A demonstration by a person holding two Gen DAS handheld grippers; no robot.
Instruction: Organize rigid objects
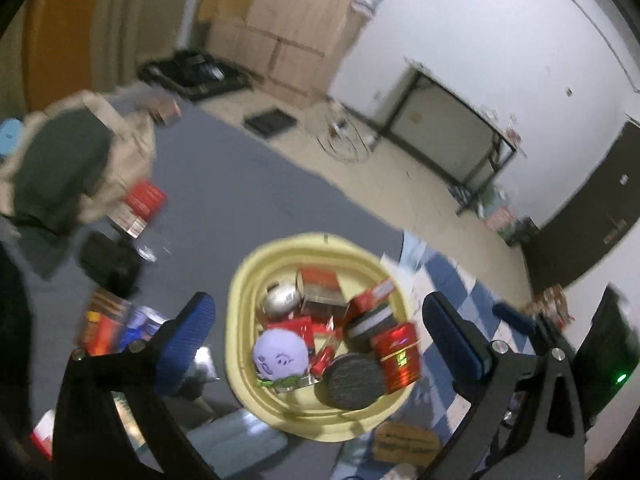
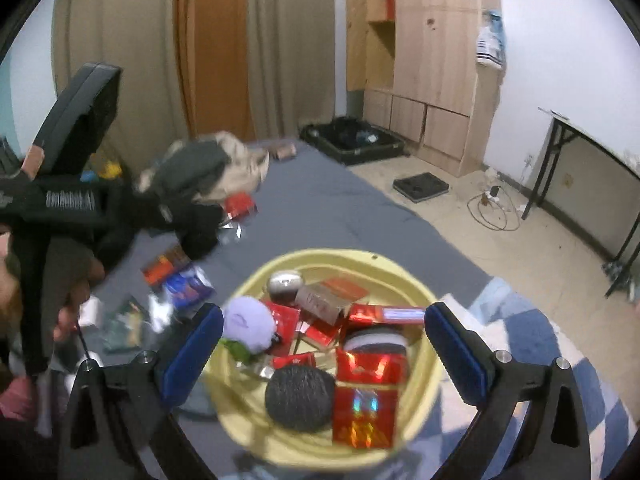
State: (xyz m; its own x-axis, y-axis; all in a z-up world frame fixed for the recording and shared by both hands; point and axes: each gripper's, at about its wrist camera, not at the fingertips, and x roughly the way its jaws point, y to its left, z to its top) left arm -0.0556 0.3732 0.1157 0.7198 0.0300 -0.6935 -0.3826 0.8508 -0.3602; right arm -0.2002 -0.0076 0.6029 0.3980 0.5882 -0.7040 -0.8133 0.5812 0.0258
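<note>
A yellow basin [image 1: 256, 268] [image 2: 240, 416] sits on a grey bed sheet. It holds red boxes [image 1: 400, 356] [image 2: 366, 420], a purple plush ball [image 1: 278, 354] [image 2: 246, 320], a dark round cookie-shaped thing [image 1: 352, 382] [image 2: 300, 396], a silver round object [image 1: 282, 298] [image 2: 284, 282] and a brown box [image 2: 324, 300]. My left gripper [image 1: 320, 340] is open and empty above the basin. My right gripper [image 2: 324, 356] is open and empty above the basin. The left gripper's body [image 2: 72, 200] shows at the left of the right wrist view.
Loose red and blue packets [image 1: 108, 320] [image 2: 176, 276] and a red box [image 1: 140, 204] [image 2: 240, 204] lie on the grey sheet [image 1: 240, 184] left of the basin. A pile of clothes [image 1: 72, 160] [image 2: 208, 168] lies further back. A blue checked cloth [image 1: 452, 280] lies right of the basin.
</note>
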